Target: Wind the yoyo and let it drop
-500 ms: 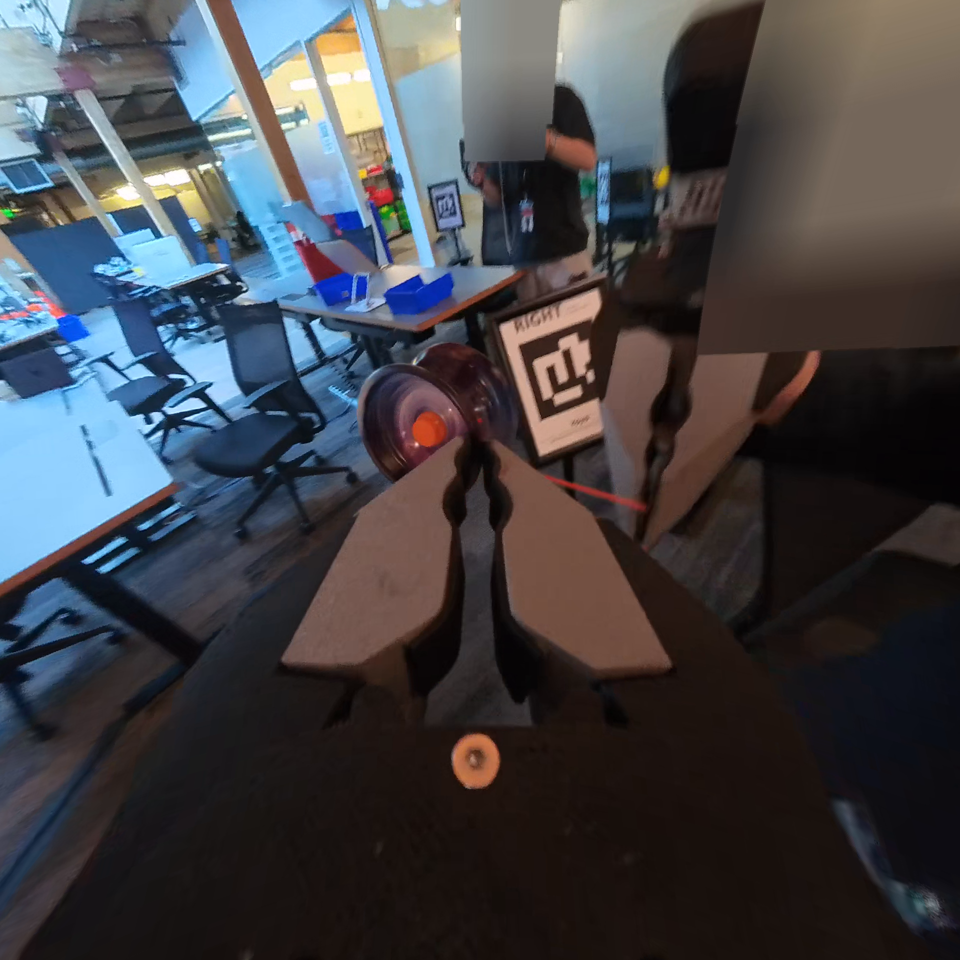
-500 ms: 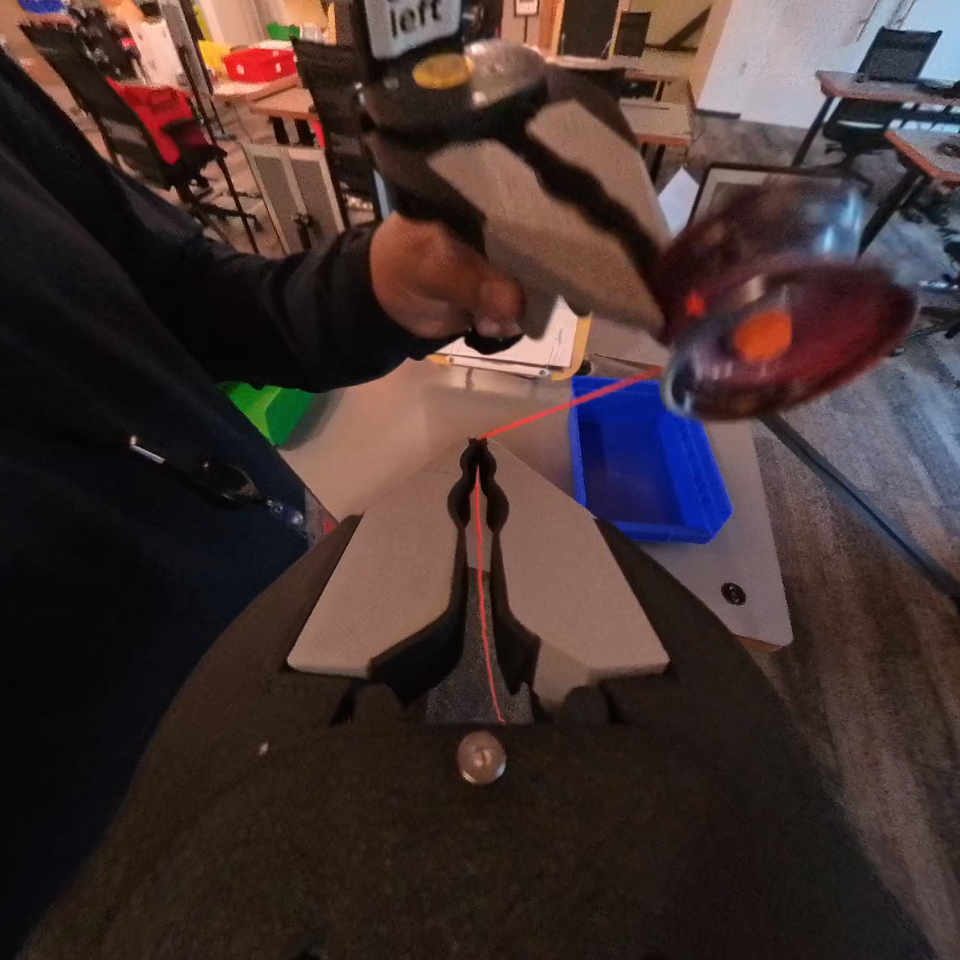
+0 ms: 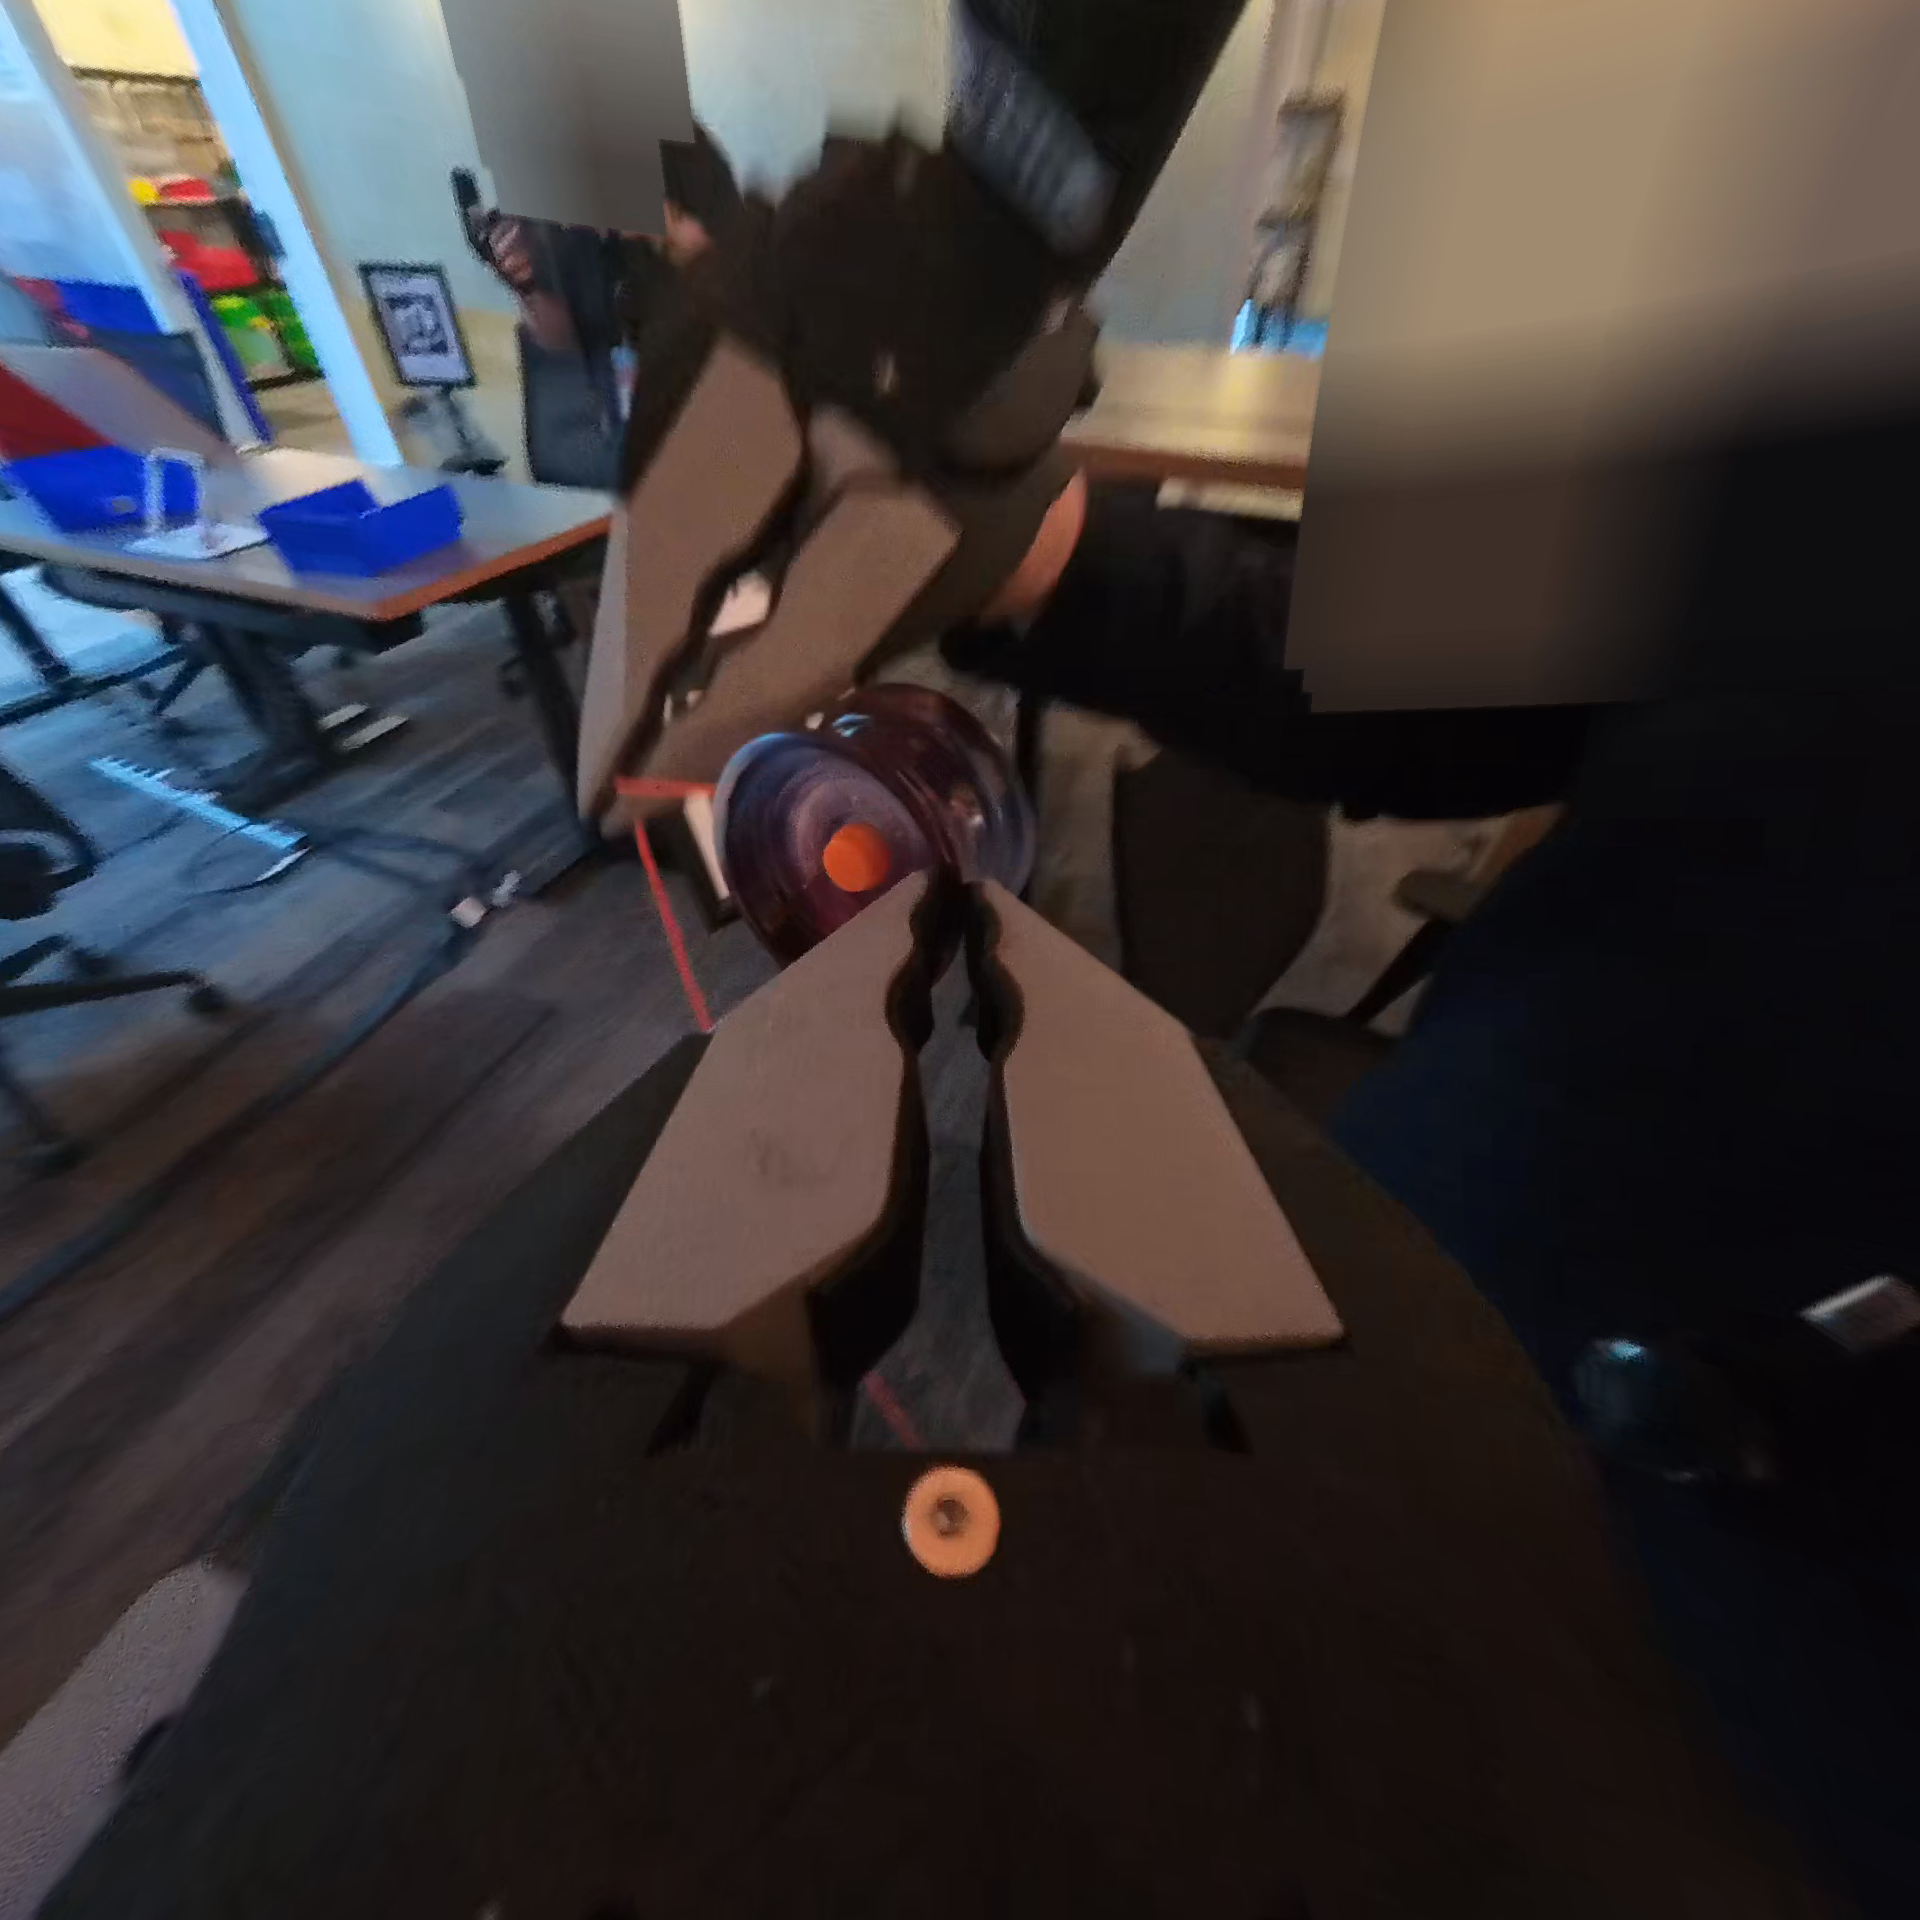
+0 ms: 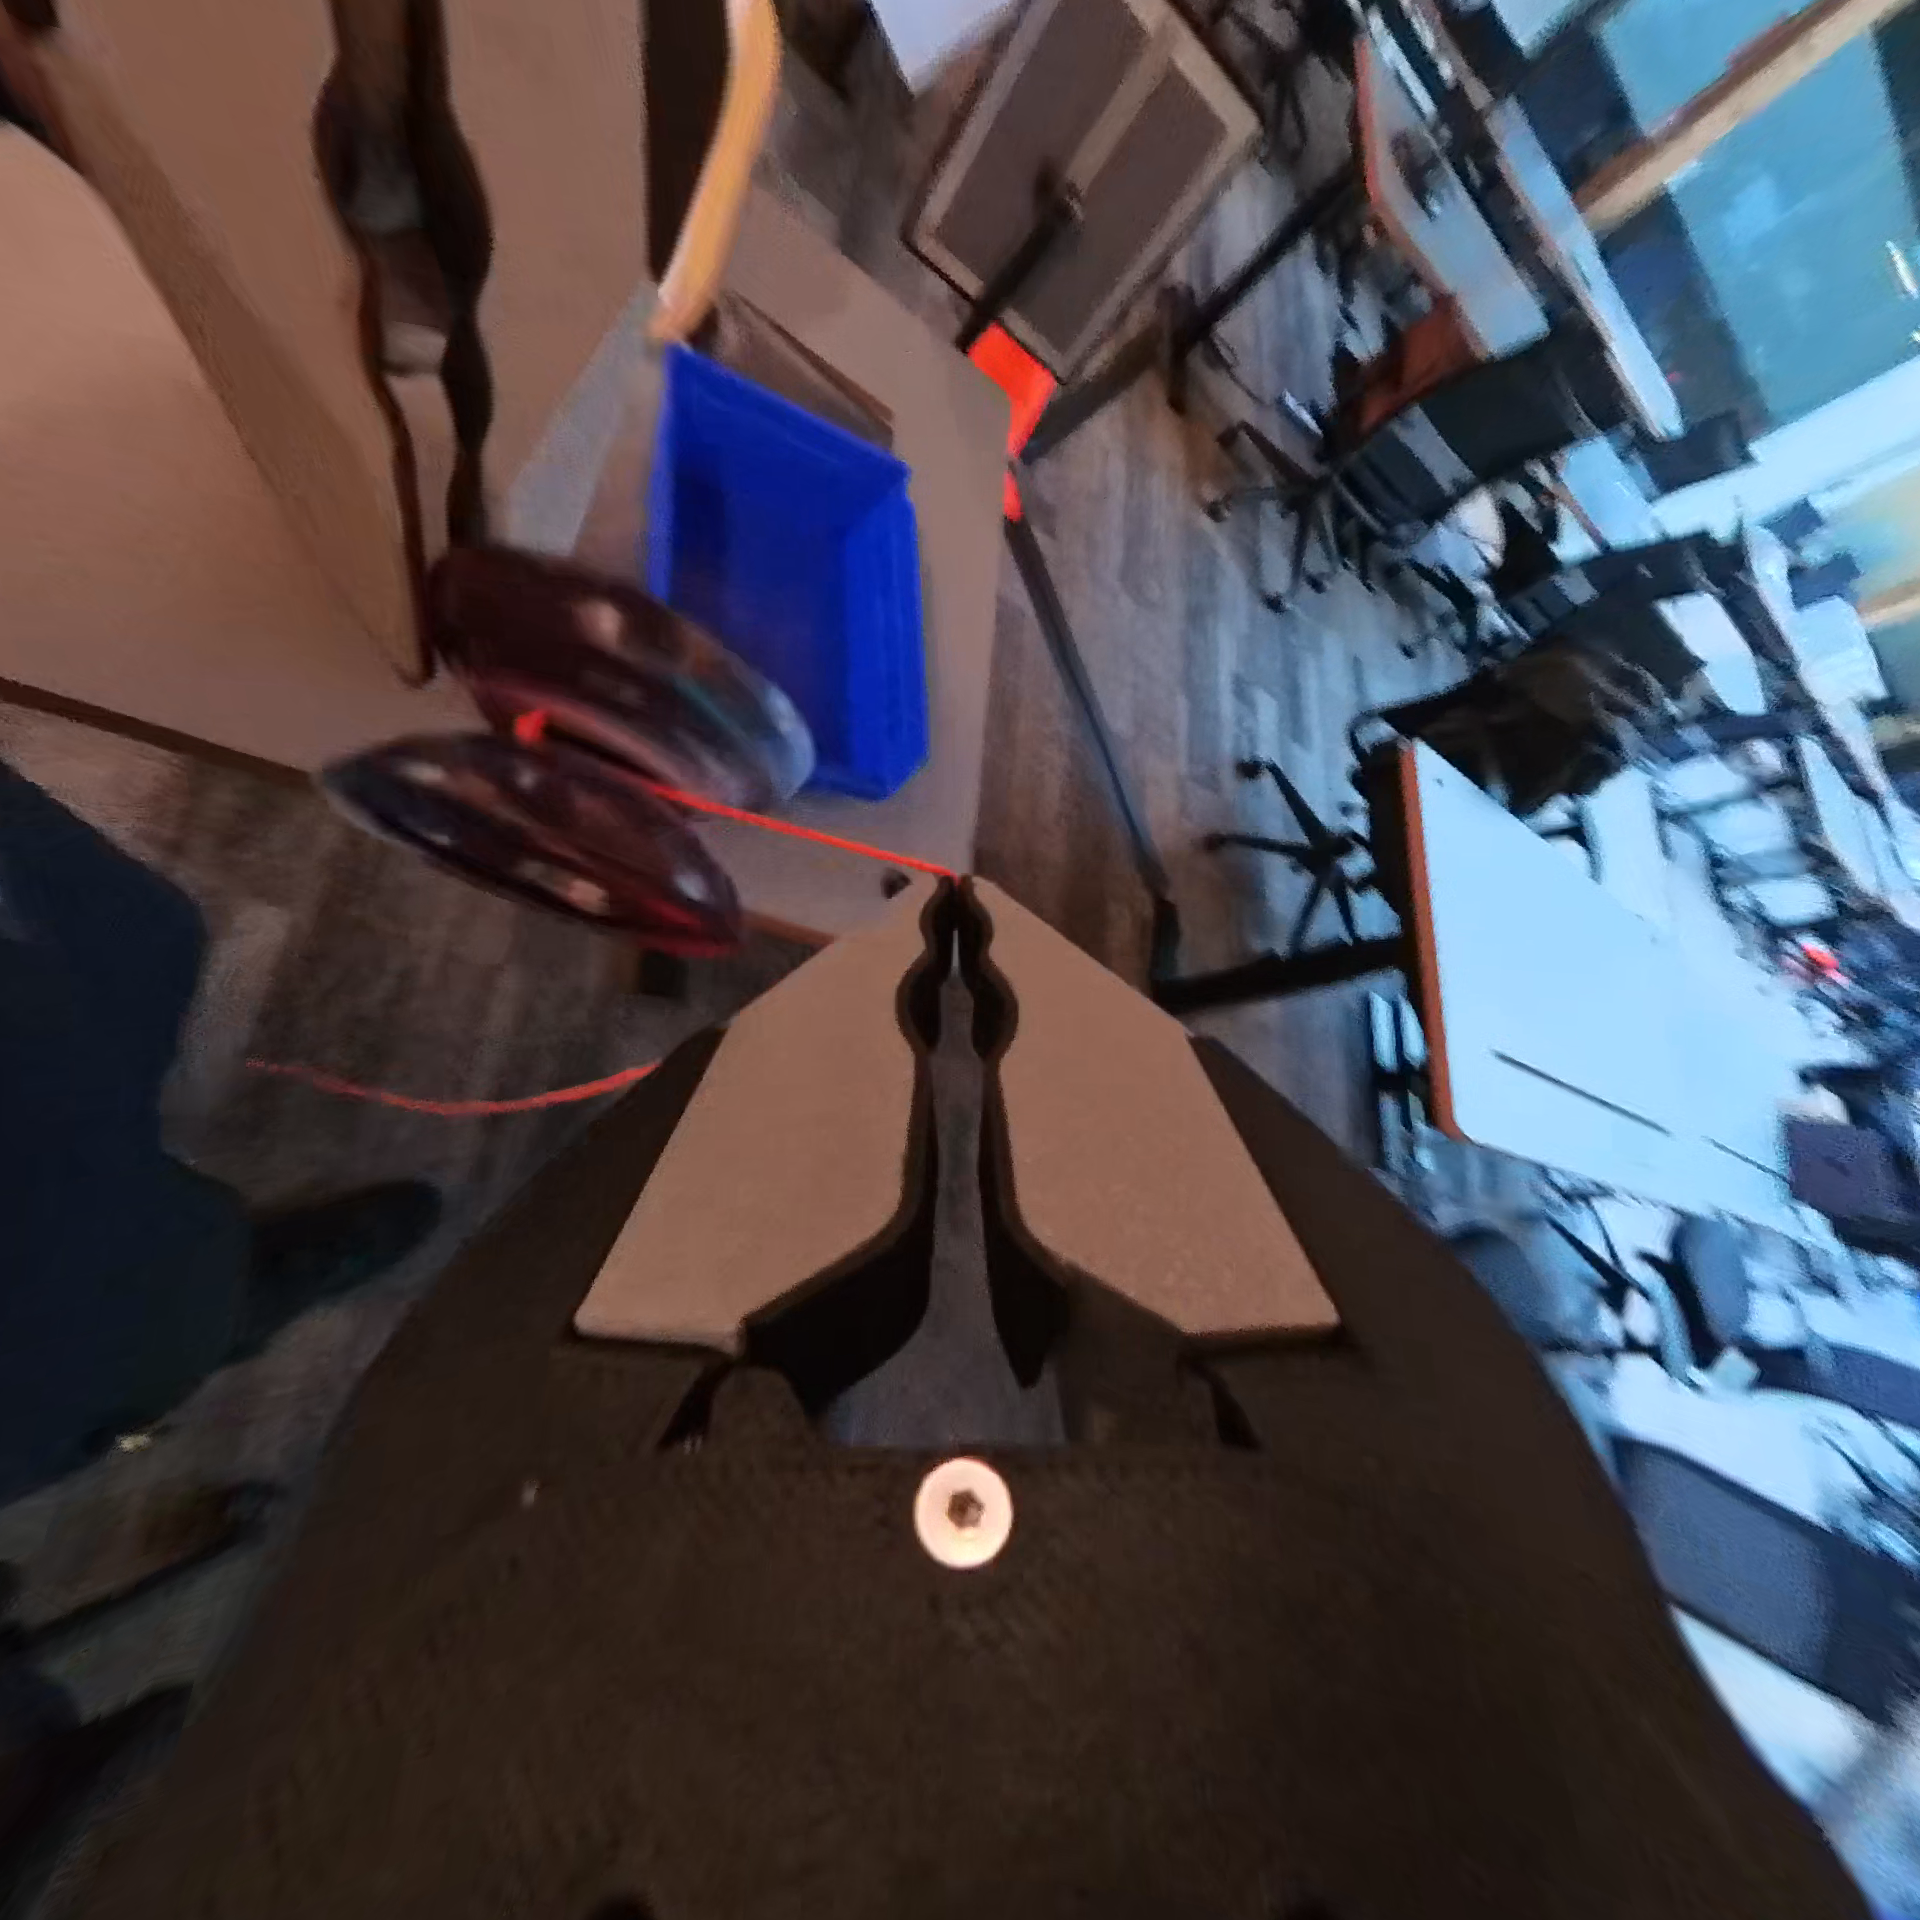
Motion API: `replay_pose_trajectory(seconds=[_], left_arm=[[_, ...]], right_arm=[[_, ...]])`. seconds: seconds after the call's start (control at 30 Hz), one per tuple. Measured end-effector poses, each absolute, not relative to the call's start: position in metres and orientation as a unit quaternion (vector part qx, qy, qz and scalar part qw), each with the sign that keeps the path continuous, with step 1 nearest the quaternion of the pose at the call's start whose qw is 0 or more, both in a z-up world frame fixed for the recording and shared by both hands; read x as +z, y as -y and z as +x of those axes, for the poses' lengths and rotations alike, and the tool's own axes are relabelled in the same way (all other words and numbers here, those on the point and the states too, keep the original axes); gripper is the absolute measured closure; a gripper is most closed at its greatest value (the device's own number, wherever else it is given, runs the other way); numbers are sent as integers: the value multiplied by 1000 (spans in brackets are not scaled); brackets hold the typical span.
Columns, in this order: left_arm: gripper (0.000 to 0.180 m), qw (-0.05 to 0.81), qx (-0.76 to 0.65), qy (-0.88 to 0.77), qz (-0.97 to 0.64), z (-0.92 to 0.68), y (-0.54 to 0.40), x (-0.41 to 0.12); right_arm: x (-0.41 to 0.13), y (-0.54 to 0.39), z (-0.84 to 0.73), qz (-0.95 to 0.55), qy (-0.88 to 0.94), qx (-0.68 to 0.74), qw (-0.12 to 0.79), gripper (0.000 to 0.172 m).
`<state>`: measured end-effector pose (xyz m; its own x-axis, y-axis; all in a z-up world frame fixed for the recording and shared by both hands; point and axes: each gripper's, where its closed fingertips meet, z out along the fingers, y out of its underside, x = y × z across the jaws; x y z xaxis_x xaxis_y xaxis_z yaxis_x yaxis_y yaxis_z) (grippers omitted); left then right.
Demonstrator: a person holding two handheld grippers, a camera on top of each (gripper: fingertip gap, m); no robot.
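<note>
between closed fingertips, right gripper [image 4: 954,883] pinches red string [image 4: 800,831]; left gripper [image 3: 954,896] clamps yoyo [image 3: 873,821].

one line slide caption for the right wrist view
Right gripper pinches the red string leading to the dark yoyo.

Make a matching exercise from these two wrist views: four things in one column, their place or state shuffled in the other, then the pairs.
Things:
1. yoyo
2. red string
3. blue bin
4. right gripper

States:
A. sits on a table
B. runs taut from the yoyo's groove
C. clamped by the left gripper
D. pinches the string at its tips

Pairs: 1-C, 2-B, 3-A, 4-D
</note>
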<state>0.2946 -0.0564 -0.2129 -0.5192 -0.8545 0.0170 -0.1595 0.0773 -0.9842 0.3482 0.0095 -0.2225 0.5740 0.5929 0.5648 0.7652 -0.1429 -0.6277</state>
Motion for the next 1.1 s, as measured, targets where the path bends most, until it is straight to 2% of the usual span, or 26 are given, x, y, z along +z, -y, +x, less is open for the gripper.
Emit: replay_pose_trajectory(seconds=[0.03,0.23,0.5,0.6,0.7,0.87,1.03,1.1], left_arm=[[180,302,-581,-655,-377,292,57,-206],[180,303,-650,-584,-380,281,37,-172],[180,369,-632,-552,-400,291,13,-163],[179,421,-592,-543,-421,296,-5,-166],[179,462,-498,-588,-439,303,-17,-191],[179,471,-408,-655,-428,306,-10,-221],[179,426,-398,-710,-395,302,17,-239],[179,397,-435,-717,-372,298,35,-237]], right_arm=[[-228,-10,341,-744,454,-58,487,172],[-236,-3,296,-689,415,98,586,172],[-268,1,253,-706,355,258,556,172],[-275,11,241,-710,349,290,539,172],[-260,26,234,-692,368,280,554,172],[-214,46,254,-687,409,210,563,172],[-175,29,311,-701,428,49,569,172],[-174,18,331,-709,429,10,559,172]])
